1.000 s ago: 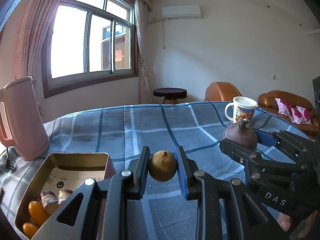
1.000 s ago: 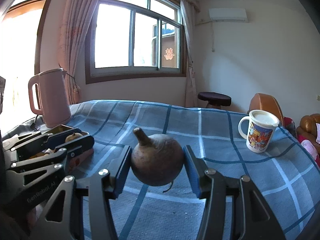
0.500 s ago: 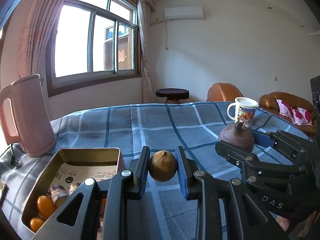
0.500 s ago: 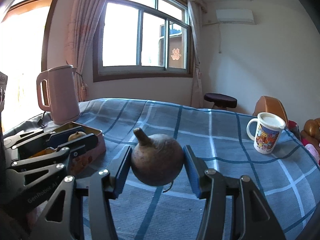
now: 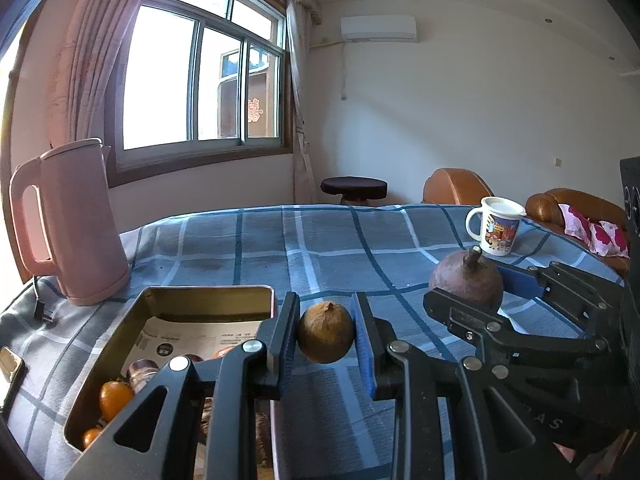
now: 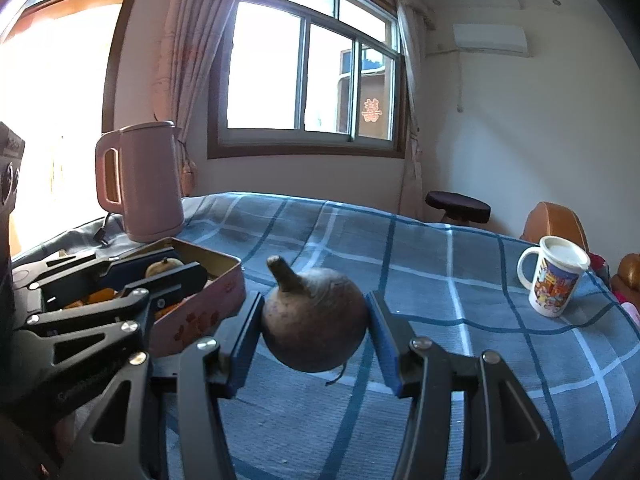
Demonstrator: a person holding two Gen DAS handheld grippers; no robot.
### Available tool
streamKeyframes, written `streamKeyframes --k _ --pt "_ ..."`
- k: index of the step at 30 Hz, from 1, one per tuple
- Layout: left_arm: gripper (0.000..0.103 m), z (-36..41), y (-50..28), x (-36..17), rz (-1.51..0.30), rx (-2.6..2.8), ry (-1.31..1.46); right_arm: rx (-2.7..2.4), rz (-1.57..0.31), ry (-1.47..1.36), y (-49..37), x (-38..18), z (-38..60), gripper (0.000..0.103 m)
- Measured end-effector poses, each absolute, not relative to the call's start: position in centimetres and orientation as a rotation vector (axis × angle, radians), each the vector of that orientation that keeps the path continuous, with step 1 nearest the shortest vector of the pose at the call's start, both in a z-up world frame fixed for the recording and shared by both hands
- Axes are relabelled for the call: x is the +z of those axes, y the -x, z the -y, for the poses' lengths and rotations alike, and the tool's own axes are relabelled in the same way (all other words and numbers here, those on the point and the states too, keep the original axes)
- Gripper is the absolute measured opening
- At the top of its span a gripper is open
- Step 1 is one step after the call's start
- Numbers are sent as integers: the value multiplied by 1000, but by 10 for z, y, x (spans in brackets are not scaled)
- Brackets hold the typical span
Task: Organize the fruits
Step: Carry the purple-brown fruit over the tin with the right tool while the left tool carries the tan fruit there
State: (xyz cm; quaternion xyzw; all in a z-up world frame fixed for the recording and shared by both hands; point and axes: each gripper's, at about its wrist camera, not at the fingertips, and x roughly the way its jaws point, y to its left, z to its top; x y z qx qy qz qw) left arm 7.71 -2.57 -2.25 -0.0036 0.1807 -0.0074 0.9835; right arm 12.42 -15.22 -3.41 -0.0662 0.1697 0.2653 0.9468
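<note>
The left gripper (image 5: 326, 334) has its jaws drawn in on a small round brown fruit (image 5: 325, 337), each blue pad pressed against one side of it, and holds it clear of the cloth just beside the right-hand wall of the open tin (image 5: 208, 295). The right gripper (image 6: 314, 330) is clamped the same way on a larger, dark purplish bulb-shaped fruit with a stubby stem (image 6: 314, 326), its jaws set wider to take the bigger body, and it hangs above the blue checked tablecloth (image 6: 460, 292) to the right of the tin. Each camera catches the other tool: the left wrist view shows the right gripper's black linkage and the purplish fruit (image 5: 466, 282) off to the right of the tin, while the right wrist view shows the left gripper (image 6: 168, 276) reaching over the tin's near corner with the brown fruit (image 6: 163, 267) peeking between its fingers. Only the left wrist view looks down into the tin, where a printed paper sheet (image 5: 192, 334) lies on the floor, a few small orange fruits (image 5: 115, 395) sit at the near end, and beside them are what seem to be small dark wrapped items, too blurred to name. Only the right wrist view shows the tin's pink outer wall (image 6: 200, 316). A pink kettle (image 5: 68, 220) stands behind the tin, and a lidded cartoon mug (image 5: 498, 226) stands far to the tin's right.
</note>
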Motion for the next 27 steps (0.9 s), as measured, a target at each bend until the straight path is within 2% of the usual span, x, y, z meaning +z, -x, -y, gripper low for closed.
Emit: streamKeyframes --k 27 --pt "28 -17 -54 -21 -371 53 32 630 -335 180 -109 -34 110 55"
